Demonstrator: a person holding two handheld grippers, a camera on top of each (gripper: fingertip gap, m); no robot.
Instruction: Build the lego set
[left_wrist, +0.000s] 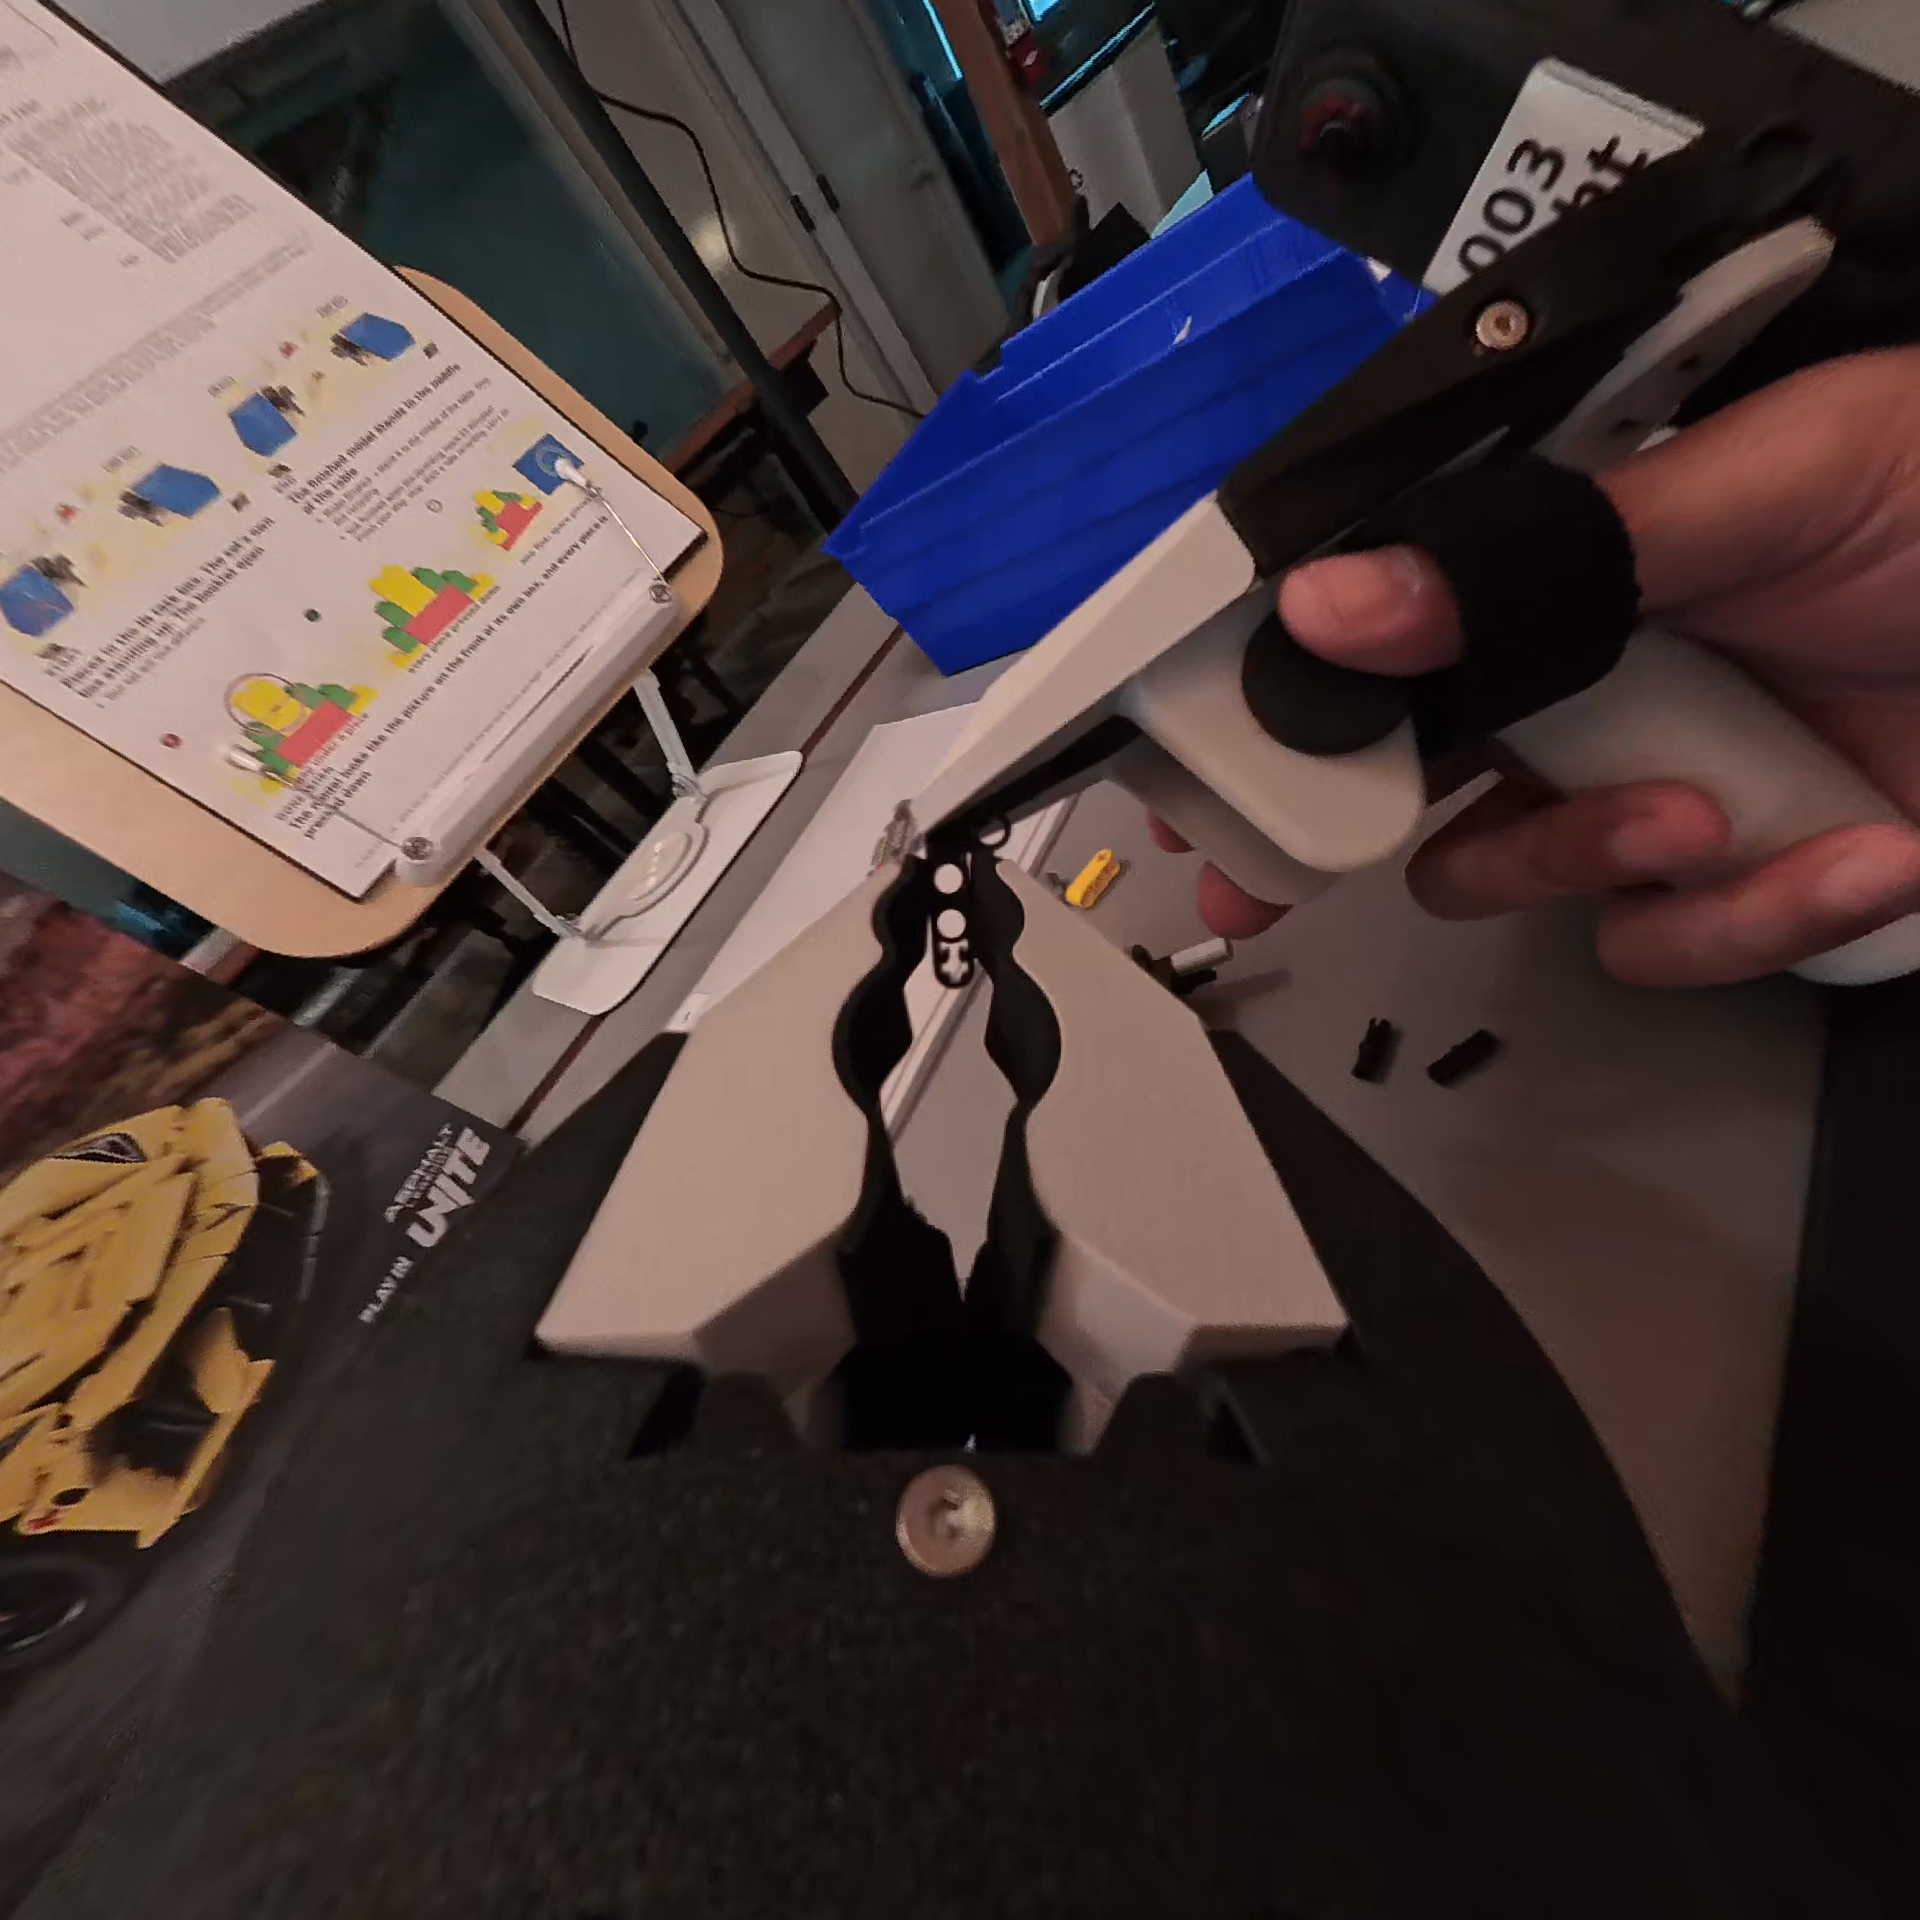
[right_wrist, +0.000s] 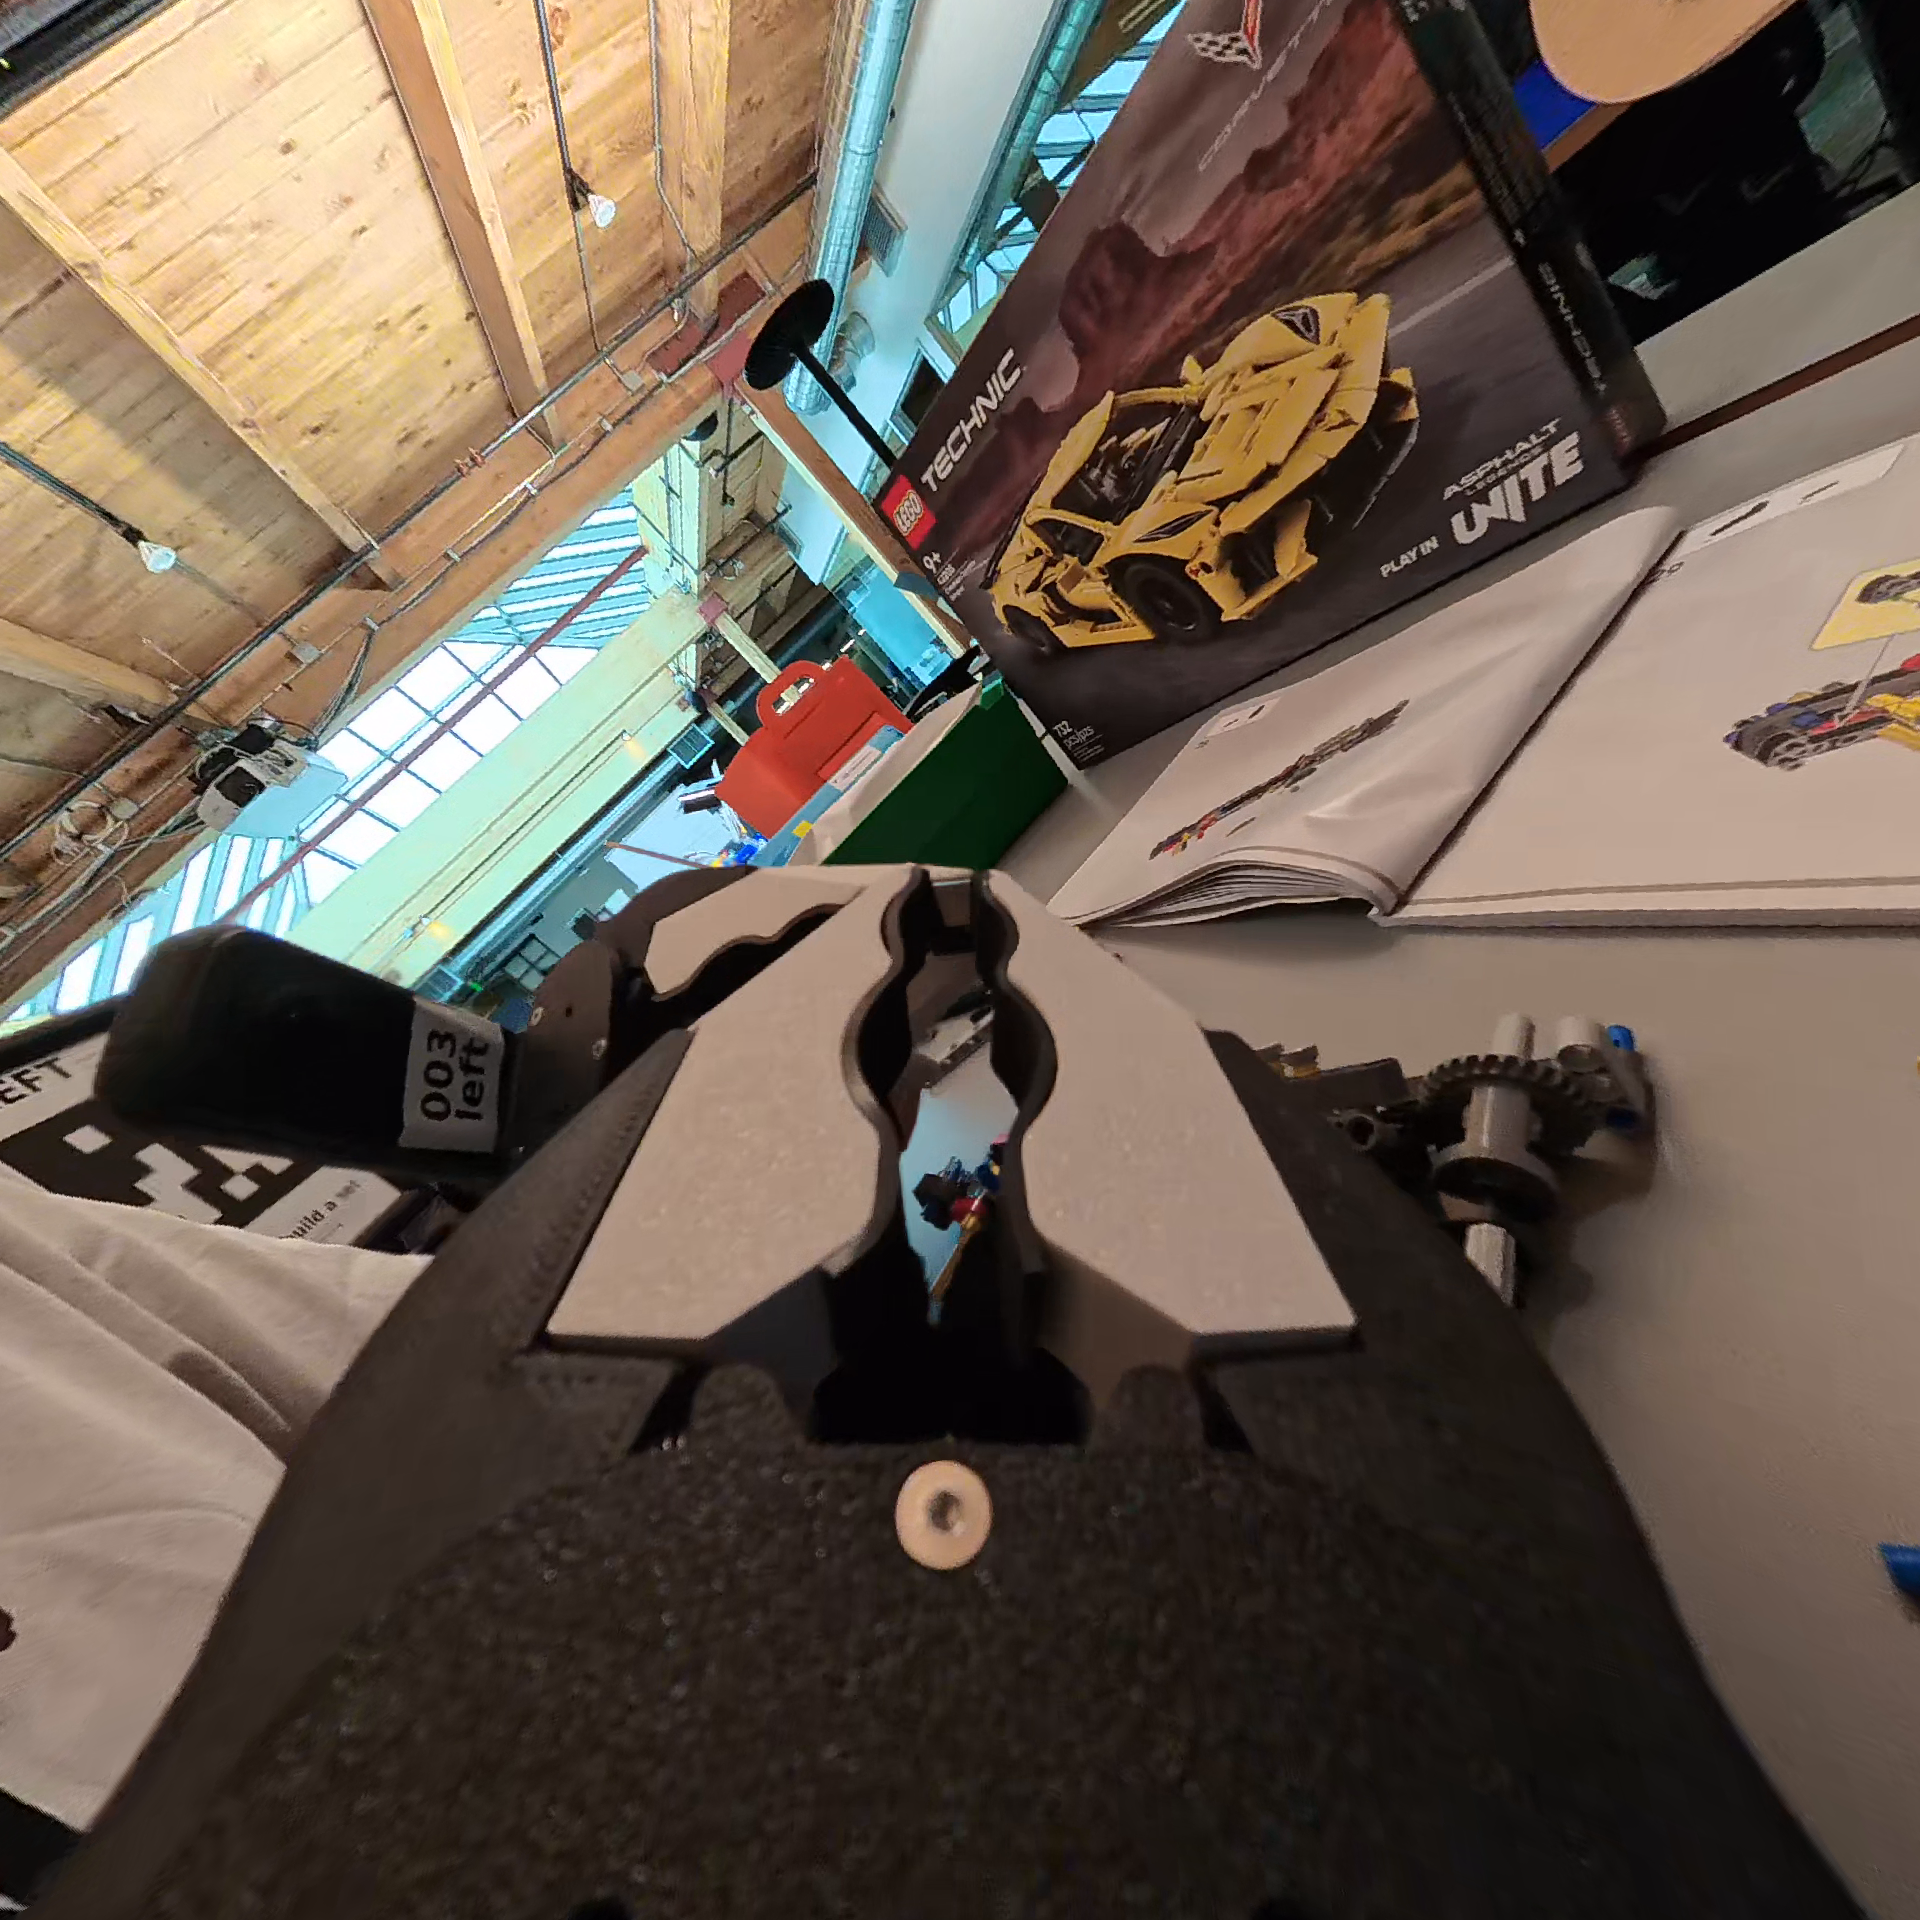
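The build is judged to be at an early stage. Only 1 small grey and black gear piece (right_wrist: 1507, 1122) is put together, and it is seen lying on the grey table (right_wrist: 1714, 1351) near the open white instruction book (right_wrist: 1455, 769). Behind the book, 1 dark set box with a yellow car picture (right_wrist: 1278, 416) is stood up.

A thin black beam with holes (left_wrist: 951, 925) is pinched by the nearly closed left gripper (left_wrist: 951, 914). The right gripper (right_wrist: 951, 914) is nearly closed too; whether anything is held cannot be told.

Loose pieces counted near the beam: 2 black pins (left_wrist: 1418, 1051) and 1 yellow piece (left_wrist: 1093, 876).
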